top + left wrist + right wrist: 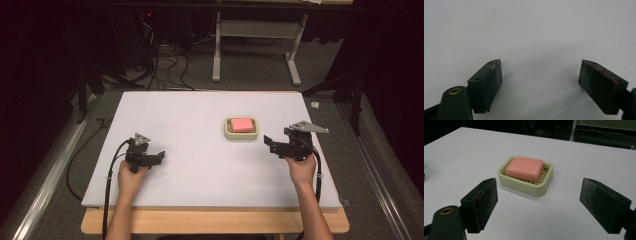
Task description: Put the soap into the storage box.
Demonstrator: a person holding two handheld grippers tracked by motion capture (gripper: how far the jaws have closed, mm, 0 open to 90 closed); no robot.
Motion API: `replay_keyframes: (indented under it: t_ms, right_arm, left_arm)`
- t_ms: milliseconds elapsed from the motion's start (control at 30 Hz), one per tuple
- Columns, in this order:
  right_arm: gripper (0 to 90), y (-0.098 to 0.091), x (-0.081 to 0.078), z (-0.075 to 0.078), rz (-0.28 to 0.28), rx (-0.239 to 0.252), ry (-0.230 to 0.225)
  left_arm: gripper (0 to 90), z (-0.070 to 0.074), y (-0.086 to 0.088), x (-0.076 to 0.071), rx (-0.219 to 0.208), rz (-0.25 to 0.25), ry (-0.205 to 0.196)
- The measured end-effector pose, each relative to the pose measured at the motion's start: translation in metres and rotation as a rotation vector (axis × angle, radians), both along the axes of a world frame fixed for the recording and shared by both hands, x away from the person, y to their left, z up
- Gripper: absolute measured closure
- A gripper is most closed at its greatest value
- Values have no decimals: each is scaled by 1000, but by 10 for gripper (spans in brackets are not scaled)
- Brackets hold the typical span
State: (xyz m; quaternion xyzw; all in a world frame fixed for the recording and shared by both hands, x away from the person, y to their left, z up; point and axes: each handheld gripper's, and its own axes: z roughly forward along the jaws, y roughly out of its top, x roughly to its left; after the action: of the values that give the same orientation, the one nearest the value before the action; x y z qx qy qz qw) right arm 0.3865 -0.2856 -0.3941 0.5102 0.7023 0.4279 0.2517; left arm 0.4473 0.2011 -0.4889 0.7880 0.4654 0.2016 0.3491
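My pink soap (525,168) lies in its cream dish (541,188) right of the middle of the white counter (200,170), well in from every edge. My right tool (269,143) sits near the dish, jaws wide and empty. My left tool (161,156) hangs well apart over bare counter near the front-left, jaws wide, gripping nothing.
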Motion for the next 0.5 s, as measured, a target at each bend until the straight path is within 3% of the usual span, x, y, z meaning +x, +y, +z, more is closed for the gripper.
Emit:
replay_keyframes:
  t_ms: [500]
  right_arm:
    - [157,-12,-11,-10,-19,6,24]
  left_arm:
    - [193,0,0,0,0,0,1]
